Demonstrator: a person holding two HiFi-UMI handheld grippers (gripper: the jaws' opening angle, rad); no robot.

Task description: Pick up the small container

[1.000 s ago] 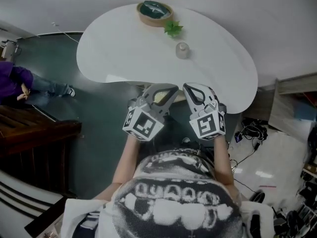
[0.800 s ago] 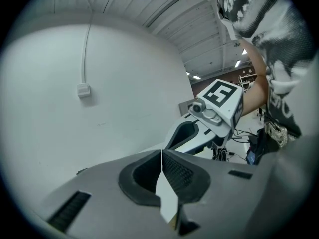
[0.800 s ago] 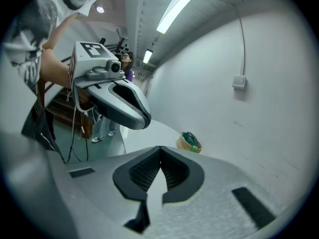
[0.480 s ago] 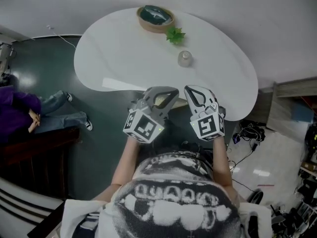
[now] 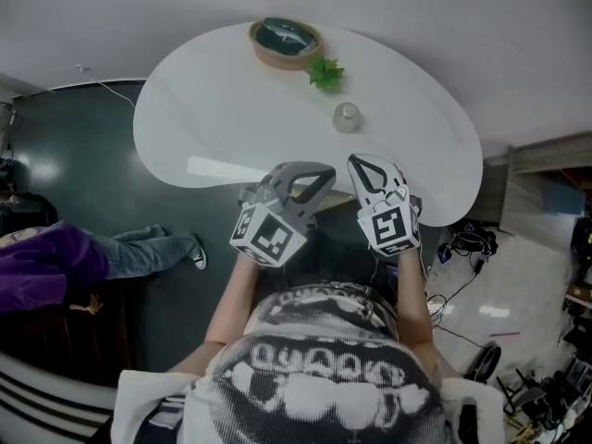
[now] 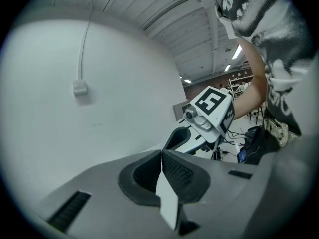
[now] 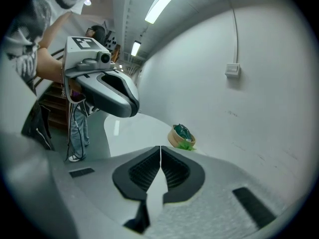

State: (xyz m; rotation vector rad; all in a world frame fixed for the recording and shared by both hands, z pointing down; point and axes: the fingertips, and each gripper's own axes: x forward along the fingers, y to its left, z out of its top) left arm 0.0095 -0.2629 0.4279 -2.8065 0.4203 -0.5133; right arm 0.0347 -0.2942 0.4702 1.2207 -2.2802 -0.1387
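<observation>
The small container (image 5: 346, 117), a pale domed jar, stands on the white table (image 5: 222, 109) to the right of its middle. My left gripper (image 5: 319, 172) and right gripper (image 5: 359, 163) hover side by side over the table's near edge, short of the jar. Both are shut with nothing between their jaws. In the right gripper view the closed jaws (image 7: 160, 148) point across the table, and the jar is hidden behind them. The left gripper view shows closed jaws (image 6: 162, 153) and the right gripper (image 6: 174, 141) beyond them.
A round wooden bowl with a dark green inside (image 5: 286, 41) sits at the table's far edge, a small green leafy sprig (image 5: 326, 72) beside it. A seated person's legs (image 5: 153, 248) lie on the dark floor at left. Cables and gear (image 5: 467, 243) clutter the floor at right.
The view has shifted, so the table and jar sit slightly lower in frame. The person on the floor at left has moved down. Both grippers remain shut near the table's edge.
</observation>
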